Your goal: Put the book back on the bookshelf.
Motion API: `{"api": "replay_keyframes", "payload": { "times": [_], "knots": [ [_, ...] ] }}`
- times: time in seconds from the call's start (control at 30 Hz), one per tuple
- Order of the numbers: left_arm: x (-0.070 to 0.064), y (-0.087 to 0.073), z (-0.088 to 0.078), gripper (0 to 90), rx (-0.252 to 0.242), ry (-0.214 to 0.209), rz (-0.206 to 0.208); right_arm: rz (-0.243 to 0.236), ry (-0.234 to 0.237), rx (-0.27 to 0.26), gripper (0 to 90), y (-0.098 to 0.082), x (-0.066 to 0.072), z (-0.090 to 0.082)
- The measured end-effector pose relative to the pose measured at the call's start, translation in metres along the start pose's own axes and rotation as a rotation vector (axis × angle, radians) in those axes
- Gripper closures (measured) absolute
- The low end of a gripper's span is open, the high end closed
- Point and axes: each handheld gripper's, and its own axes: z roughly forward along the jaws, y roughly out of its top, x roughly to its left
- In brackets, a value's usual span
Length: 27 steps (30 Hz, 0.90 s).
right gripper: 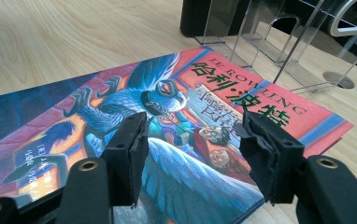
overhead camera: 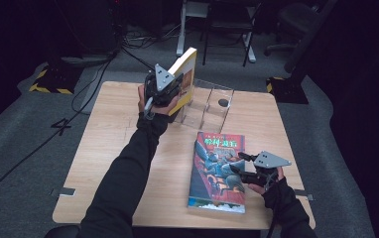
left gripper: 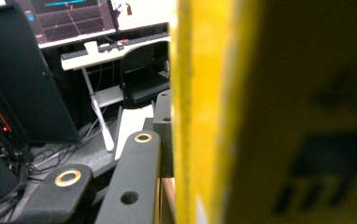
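Note:
A thick yellow book [overhead camera: 188, 73] is held upright and tilted above the table's far side, with my left gripper [overhead camera: 172, 90] shut on it. In the left gripper view its yellow cover [left gripper: 270, 112] stands right against one black finger [left gripper: 137, 172]. A colourful illustrated book [overhead camera: 217, 171] lies flat on the wooden table [overhead camera: 108, 139] at the near right. My right gripper [overhead camera: 239, 163] hovers open over that book's right side. In the right gripper view both pads stand apart above the cover [right gripper: 120, 116], and nothing lies between them [right gripper: 195, 140].
A clear acrylic book stand [overhead camera: 212, 106] with dividers sits at the table's far middle, just right of the yellow book, seen also as clear panels [right gripper: 279, 42]. A small dark disc [overhead camera: 222, 102] lies in it. Chairs, desk legs and floor cables lie beyond the table.

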Motion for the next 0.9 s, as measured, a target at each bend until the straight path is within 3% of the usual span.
{"api": "replay_keyframes", "payload": {
  "times": [0.2,0.37,0.63,0.9],
  "knots": [
    [0.003,0.004,-0.012,74.9,-0.005,0.012,0.006,-0.009,0.002,0.006,43.0,0.002,0.004,0.001],
    [0.003,0.002,-0.01,74.9,-0.005,0.014,0.003,-0.02,0.01,0.016,42.9,0.003,0.006,0.004],
    [-0.006,-0.008,0.027,74.9,0.012,0.017,-0.013,-0.013,0.011,0.011,43.0,0.002,0.005,0.003],
    [-0.006,-0.004,0.059,74.9,0.006,0.033,-0.037,-0.012,0.023,0.019,43.0,-0.001,0.004,0.004]
  ]
}}
